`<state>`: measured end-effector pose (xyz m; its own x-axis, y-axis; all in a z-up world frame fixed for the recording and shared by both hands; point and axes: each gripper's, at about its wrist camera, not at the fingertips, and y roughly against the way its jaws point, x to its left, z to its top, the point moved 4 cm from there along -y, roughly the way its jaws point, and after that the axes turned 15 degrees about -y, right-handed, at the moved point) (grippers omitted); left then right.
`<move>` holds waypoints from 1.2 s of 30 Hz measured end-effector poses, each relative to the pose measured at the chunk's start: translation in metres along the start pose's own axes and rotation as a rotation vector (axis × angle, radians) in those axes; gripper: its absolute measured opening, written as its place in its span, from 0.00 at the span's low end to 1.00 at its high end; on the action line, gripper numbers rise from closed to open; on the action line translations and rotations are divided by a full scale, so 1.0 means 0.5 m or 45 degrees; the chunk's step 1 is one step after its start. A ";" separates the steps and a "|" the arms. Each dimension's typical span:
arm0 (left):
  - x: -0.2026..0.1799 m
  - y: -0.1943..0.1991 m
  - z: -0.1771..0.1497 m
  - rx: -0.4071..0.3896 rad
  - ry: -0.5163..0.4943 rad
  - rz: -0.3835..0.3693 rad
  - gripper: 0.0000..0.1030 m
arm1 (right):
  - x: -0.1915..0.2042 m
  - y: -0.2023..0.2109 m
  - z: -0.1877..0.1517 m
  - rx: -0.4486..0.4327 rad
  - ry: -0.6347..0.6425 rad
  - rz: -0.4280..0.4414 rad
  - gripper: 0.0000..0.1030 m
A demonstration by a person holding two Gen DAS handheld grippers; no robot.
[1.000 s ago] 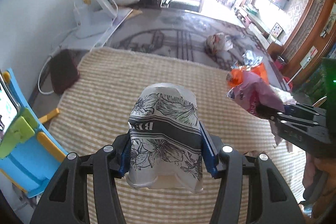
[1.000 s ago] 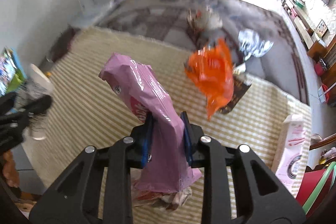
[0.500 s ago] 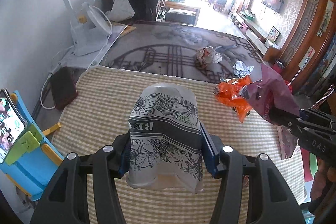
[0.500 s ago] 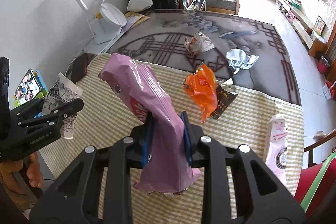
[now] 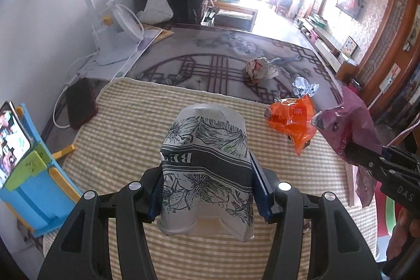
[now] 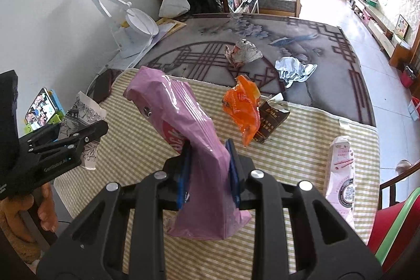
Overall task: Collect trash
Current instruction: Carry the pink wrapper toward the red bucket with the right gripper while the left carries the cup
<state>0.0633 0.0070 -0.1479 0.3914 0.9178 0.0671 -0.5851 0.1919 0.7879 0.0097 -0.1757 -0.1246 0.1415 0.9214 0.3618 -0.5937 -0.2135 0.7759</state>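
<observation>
Our left claw (image 5: 207, 188) is pinching a crushed floral paper cup (image 5: 207, 164), and our right claw (image 6: 208, 172) is clamped on a pink snack bag (image 6: 189, 138), both lifted clear of the checked mat (image 6: 302, 146). The bag is slick and held by its narrow waist; we judge a quick swing could slip it loose. The orange wrapper (image 6: 244, 106) and milk carton (image 6: 341, 169) lie uncollected on the mat.

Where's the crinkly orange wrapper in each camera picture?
Left wrist view: orange wrapper lies right of centre on the striped mat.
Right wrist view: same wrapper sits above centre, on a brown carton.
Shared landmark: crumpled paper ball on the rug.
</observation>
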 end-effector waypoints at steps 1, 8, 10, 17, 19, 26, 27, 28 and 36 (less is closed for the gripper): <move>-0.005 0.003 0.000 -0.001 0.005 0.011 0.51 | -0.004 0.004 0.000 -0.001 0.005 0.006 0.25; -0.061 0.022 -0.007 -0.002 0.057 0.074 0.51 | -0.065 0.044 -0.004 0.009 0.035 0.059 0.25; -0.087 0.027 -0.012 0.009 0.068 0.078 0.51 | -0.088 0.056 -0.007 0.021 0.035 0.071 0.25; -0.186 0.049 -0.033 0.011 0.107 0.112 0.51 | -0.169 0.097 -0.019 0.050 0.054 0.109 0.25; -0.212 0.056 -0.042 0.012 0.120 0.120 0.51 | -0.189 0.107 -0.023 0.058 0.065 0.117 0.25; -0.278 0.077 -0.064 0.033 0.152 0.154 0.51 | -0.242 0.132 -0.041 0.087 0.087 0.152 0.25; -0.283 0.081 -0.066 0.034 0.151 0.162 0.51 | -0.249 0.134 -0.044 0.091 0.084 0.156 0.25; -0.291 0.086 -0.067 0.035 0.148 0.172 0.51 | -0.254 0.136 -0.045 0.095 0.082 0.159 0.25; -0.322 0.113 -0.070 0.020 0.145 0.215 0.51 | -0.291 0.163 -0.053 0.085 0.073 0.186 0.25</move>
<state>-0.0575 -0.1179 -0.1355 0.2052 0.9700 0.1305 -0.6239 0.0269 0.7810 -0.0805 -0.3186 -0.1276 0.0107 0.8957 0.4446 -0.5505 -0.3659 0.7504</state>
